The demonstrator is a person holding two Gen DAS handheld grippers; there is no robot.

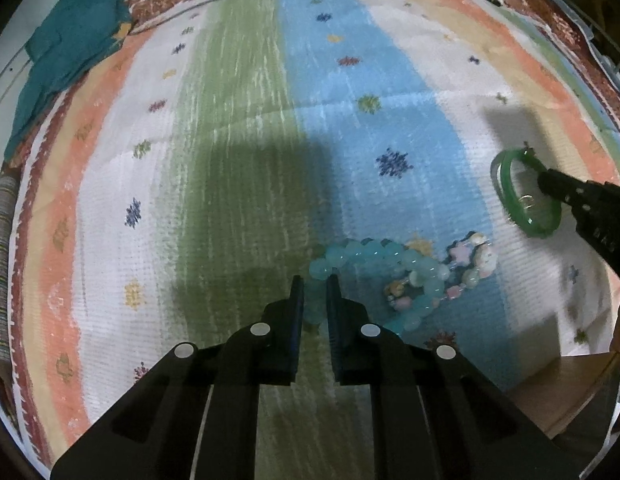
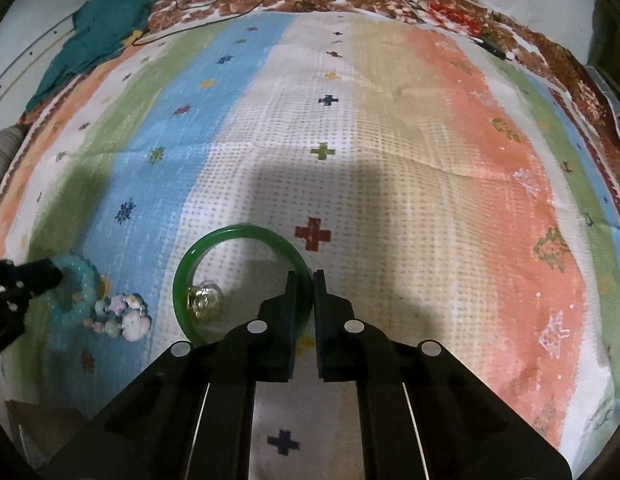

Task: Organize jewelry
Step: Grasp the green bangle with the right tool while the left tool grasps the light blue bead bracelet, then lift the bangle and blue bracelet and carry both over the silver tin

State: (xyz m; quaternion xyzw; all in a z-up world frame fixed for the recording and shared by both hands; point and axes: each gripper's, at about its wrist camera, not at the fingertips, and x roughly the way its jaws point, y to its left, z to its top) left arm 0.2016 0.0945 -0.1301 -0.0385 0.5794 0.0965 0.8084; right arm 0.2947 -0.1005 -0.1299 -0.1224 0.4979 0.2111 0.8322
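Green jade-like glass sits between my right jaws: my right gripper (image 2: 305,280) is closed on the rim of the green bangle (image 2: 214,248), pinching its right-hand arc, while the rest of the hoop spreads out ahead and to the left of my fingertips on the striped cloth (image 2: 390,140). Inside the hoop, just left of my left finger, lies a small gold ring (image 2: 202,300); I cannot tell whether it touches the bangle.

My left gripper (image 1: 315,280) is closed on the aqua bead bracelet (image 1: 374,268), one or two of its beads clamped between the jaws. The loop of beads runs ahead of the tips and off to their right. Tangled against its far-right side is a pastel charm bracelet (image 1: 474,260) with star and shell pieces, touching the aqua beads.

From the left wrist view, the bangle (image 1: 522,196) and the black fingers of my right gripper (image 1: 550,178) appear well to the right of my left jaws. A teal cloth (image 1: 66,60) lies bunched far ahead and left of both grippers, at the edge of the striped cloth.
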